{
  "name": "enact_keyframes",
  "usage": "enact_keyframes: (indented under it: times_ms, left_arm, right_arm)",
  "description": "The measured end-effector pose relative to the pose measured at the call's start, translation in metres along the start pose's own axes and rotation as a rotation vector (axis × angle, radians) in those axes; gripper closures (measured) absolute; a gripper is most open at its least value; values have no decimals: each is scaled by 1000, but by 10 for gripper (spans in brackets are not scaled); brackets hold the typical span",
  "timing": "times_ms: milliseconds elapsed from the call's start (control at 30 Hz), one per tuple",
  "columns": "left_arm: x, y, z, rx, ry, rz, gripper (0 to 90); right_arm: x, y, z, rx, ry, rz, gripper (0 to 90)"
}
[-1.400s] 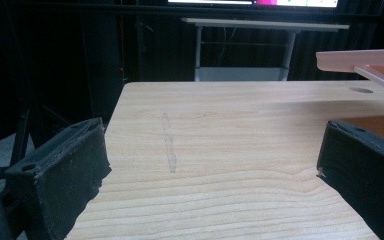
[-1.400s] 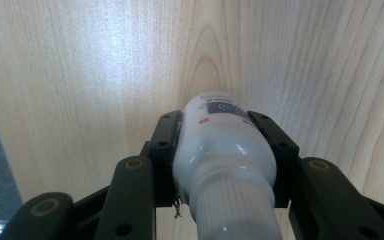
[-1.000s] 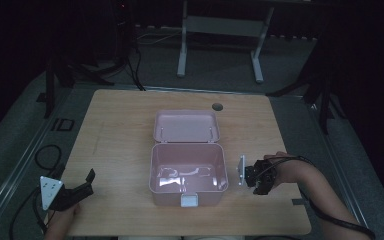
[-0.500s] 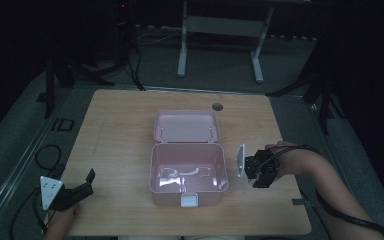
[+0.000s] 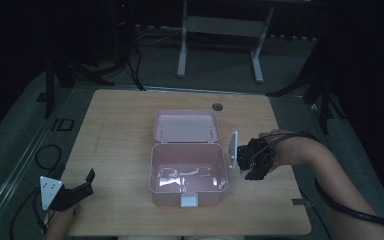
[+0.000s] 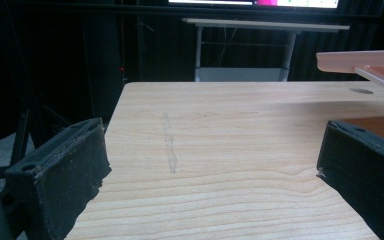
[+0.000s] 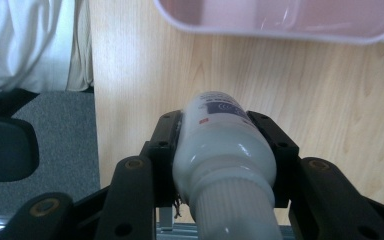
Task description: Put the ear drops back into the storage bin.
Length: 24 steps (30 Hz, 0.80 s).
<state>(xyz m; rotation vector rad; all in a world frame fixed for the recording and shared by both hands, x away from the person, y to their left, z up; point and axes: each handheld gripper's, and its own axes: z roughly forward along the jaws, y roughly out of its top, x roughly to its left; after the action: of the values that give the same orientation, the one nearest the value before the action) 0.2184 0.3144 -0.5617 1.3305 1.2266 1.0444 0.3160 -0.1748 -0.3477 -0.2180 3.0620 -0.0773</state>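
With the right tongs [image 7: 220, 155] clamped on a white bottle [image 7: 222, 150] at the pink box's [image 5: 189, 170] 3 o'clock, likely for loading, left tongs [image 6: 220, 165] idle open at 8 o'clock on the worktop [image 5: 120, 135].

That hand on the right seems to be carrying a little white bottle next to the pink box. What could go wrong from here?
Two things, I'd guess. The right gripper clamps the smooth, rounded white bottle by its sides, so it might slip or twist out. And the pink box sits unheld, while the left gripper is open and far off at the table corner, so a bump on the rim could shove the box.
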Motion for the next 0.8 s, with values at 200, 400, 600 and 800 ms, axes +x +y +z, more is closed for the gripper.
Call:
enact_keyframes:
  times_ms: [200,400,600,800]
  left_arm:
    - [0,0,0,-1,-1,-3,4]
    - [1,0,0,-2,-3,-8,4]
    - [1,0,0,-2,-4,-5,4]
    - [1,0,0,-2,-6,-6,4]
  right_arm:
    - [-2,22,-8,-8,-1,-29,597]
    - [-6,38,-6,-33,1,-50,597]
    - [-11,56,3,-34,4,-70,597]
    - [-17,71,20,-18,21,-84,597]
